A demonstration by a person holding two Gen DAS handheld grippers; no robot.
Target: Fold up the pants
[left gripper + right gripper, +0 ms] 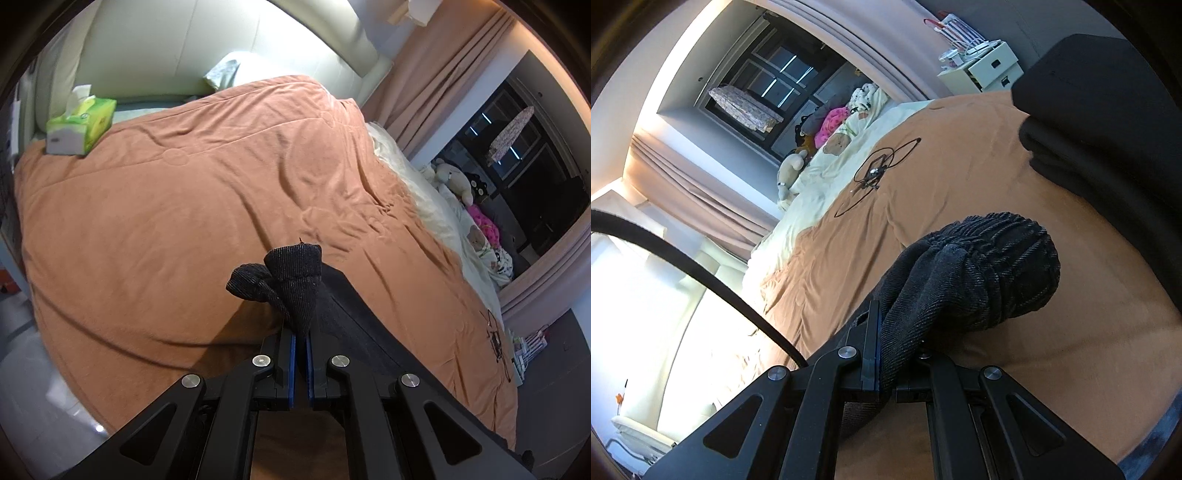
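Both grippers, left (300, 334) and right (886, 332), clench bunched pants (295, 280); thick, uneven bunches could slip free over the bed (166, 221).

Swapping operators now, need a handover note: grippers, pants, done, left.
Left gripper: shut on a bunched end of the black pants, held above the orange duvet.
Right gripper: shut on another gathered bunch of the same dark fabric.
More dark cloth lies on the bed at right; whether it is part of the pants is unclear.
Done: both ends gripped and lifted.
Left: lay flat, fold, release. No finished fold visible yet.
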